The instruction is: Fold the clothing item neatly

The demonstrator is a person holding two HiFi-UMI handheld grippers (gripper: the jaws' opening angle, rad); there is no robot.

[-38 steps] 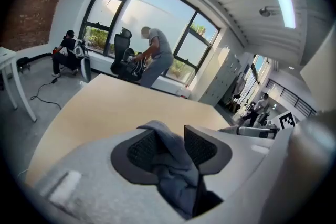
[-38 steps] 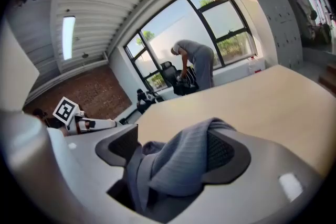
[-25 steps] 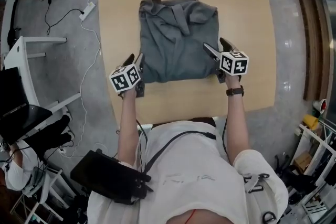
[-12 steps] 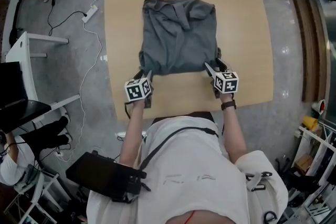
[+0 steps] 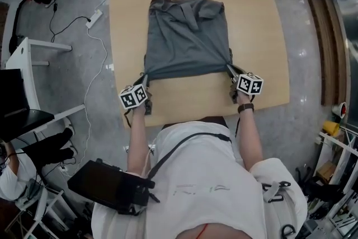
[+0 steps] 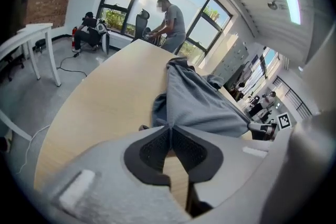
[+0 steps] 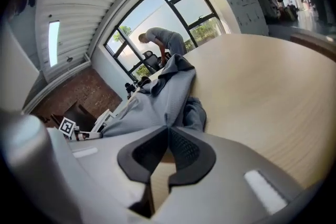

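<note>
A grey garment lies partly folded on the light wooden table, its collar at the far end. My left gripper is at the garment's near left corner; its jaws are closing and the pads pinch the cloth at the tips. My right gripper is shut on the near right corner, with the cloth caught between its tips. The near hem is pulled taut in a straight line between the two grippers. Both corners look raised slightly off the tabletop.
A white side table and a black chair stand on the floor at the left, beside a power strip with cables. Wooden boards lie at the right. A person stands beyond the table's far end.
Both grippers moved onto the garment's near corners and closed on them. The near hem, slack before, is now stretched straight between them.
</note>
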